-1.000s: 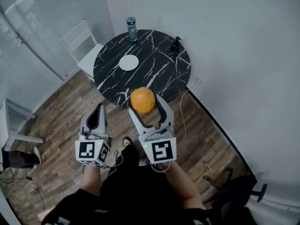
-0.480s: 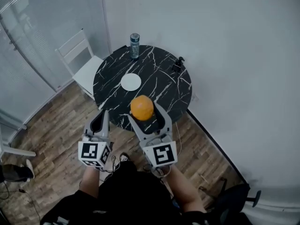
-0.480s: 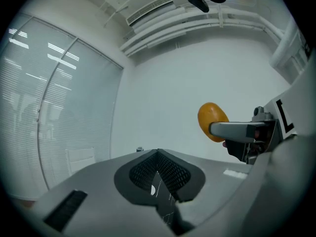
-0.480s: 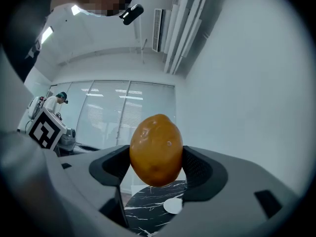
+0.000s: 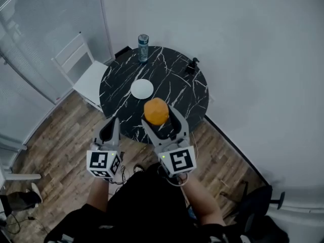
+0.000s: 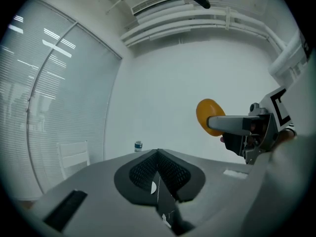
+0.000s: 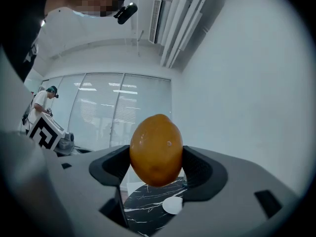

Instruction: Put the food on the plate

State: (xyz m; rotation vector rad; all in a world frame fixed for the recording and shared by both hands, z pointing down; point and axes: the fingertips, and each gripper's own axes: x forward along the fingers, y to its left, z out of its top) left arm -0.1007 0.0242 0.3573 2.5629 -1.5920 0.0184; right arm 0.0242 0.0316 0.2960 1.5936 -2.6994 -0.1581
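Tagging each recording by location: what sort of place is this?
Probably a small office meeting room: a round marble table, a white chair beside it, and a glass partition wall with blinds, over a wood floor.

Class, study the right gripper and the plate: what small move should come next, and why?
Probably carry the right gripper forward and slightly left, toward the plate. Its jaws are shut on the orange, held in the air near the table's near edge, and the plate lies bare farther on.
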